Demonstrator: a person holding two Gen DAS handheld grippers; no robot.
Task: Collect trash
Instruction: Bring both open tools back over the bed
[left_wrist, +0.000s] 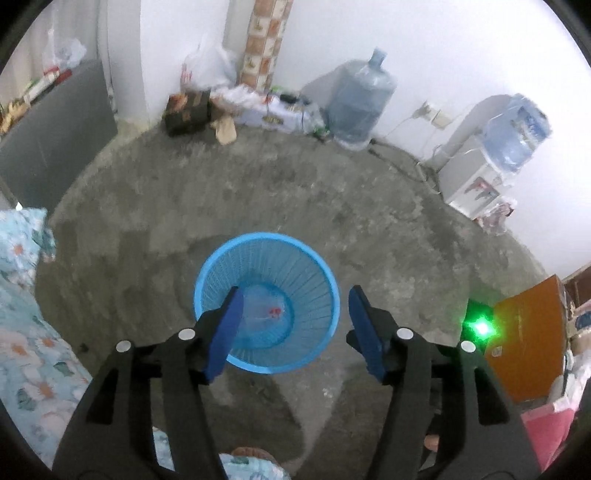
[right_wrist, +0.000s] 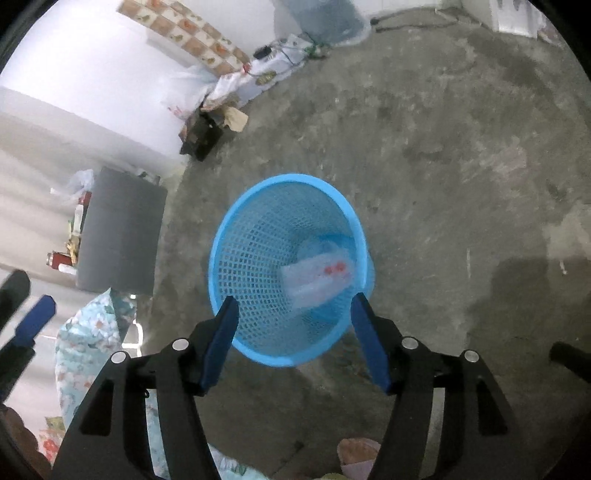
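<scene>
The floor ahead of my tongs is bare concrete, and I see no loose rubbish on the open stretch of it, so I judge this piece dealt with. Whether the bags and boxes heaped against the far wall count as trash to fetch I cannot tell.

The blue mesh basket stands on the floor just beyond and below the tips of both tongs. It holds one thing that I can make out: a clear plastic wrapper with small red marks, lying at the bottom, apart from my pads. In the right wrist view it sits between and just past the tips; in the left it lies near the left-hand pad.

My left tongs are spread wide with nothing between them. My right tongs are spread the same way and also empty. Neither pinches anything; the wrapper is free in the basket.
</scene>
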